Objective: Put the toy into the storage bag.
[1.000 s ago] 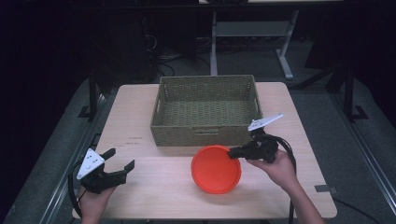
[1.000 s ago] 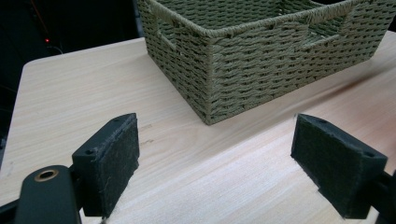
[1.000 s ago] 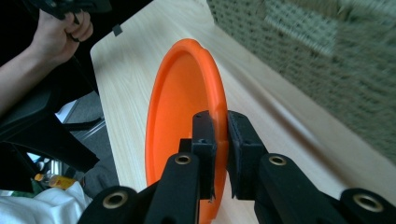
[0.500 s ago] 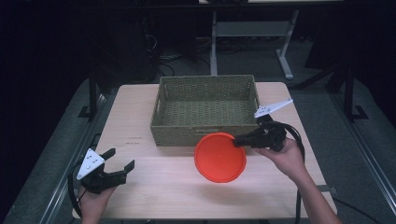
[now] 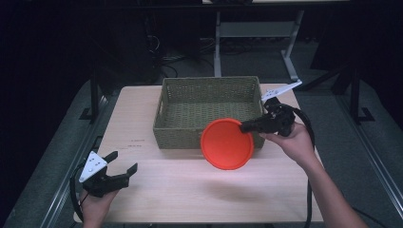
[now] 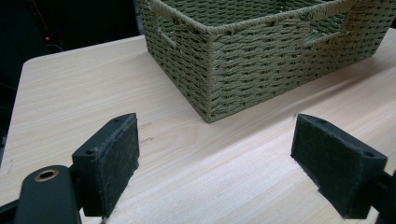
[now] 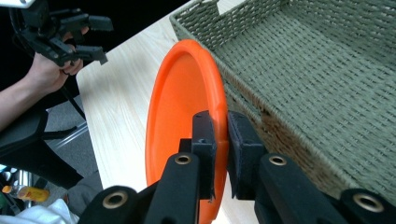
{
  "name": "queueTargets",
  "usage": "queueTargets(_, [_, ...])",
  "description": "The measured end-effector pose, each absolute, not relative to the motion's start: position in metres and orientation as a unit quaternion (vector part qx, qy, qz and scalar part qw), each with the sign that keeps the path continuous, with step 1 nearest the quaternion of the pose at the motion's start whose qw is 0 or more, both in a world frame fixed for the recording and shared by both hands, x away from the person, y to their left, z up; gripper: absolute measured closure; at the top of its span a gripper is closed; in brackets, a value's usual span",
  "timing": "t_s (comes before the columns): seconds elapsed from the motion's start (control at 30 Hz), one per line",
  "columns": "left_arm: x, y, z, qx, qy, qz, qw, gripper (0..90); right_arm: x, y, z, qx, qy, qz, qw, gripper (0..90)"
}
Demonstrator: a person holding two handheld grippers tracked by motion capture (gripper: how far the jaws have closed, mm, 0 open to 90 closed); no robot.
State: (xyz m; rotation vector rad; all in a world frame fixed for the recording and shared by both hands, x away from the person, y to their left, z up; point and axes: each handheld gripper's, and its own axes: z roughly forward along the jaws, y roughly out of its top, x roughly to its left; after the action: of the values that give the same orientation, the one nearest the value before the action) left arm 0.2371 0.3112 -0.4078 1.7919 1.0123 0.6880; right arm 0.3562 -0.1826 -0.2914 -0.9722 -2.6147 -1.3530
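Observation:
An orange plate [image 5: 226,143] hangs tilted in the air just in front of the woven basket [image 5: 209,112], its rim pinched by my right gripper [image 5: 246,127], which is shut on it. In the right gripper view the plate [image 7: 180,116] stands on edge between the pads [image 7: 219,140], right beside the basket's near wall [image 7: 261,107]. My left gripper [image 5: 122,164] rests at the table's front left corner, open and holding nothing. In the left gripper view its two pads [image 6: 114,154] stand wide apart over bare wood, facing a corner of the basket [image 6: 243,70].
The basket [image 5: 166,102] is empty and takes up the back middle of the light wood table [image 5: 157,190]. Dark floor, table legs and cables lie behind. In the right gripper view, the other hand with its gripper [image 7: 70,37] is at the far table edge.
My right gripper has lifted the orange plate off the table and carried it up and back toward the basket, tilting it on edge. The left gripper stayed where it was.

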Motion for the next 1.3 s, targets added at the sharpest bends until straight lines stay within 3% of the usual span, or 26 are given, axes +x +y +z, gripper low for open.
queueTargets(1.3, [0.238, 0.316, -0.408, 0.726, 0.417, 0.281, 0.470, 14.7, 0.410, -0.171, -0.241, -0.339, -0.833, -0.438, 0.007, 82.0])
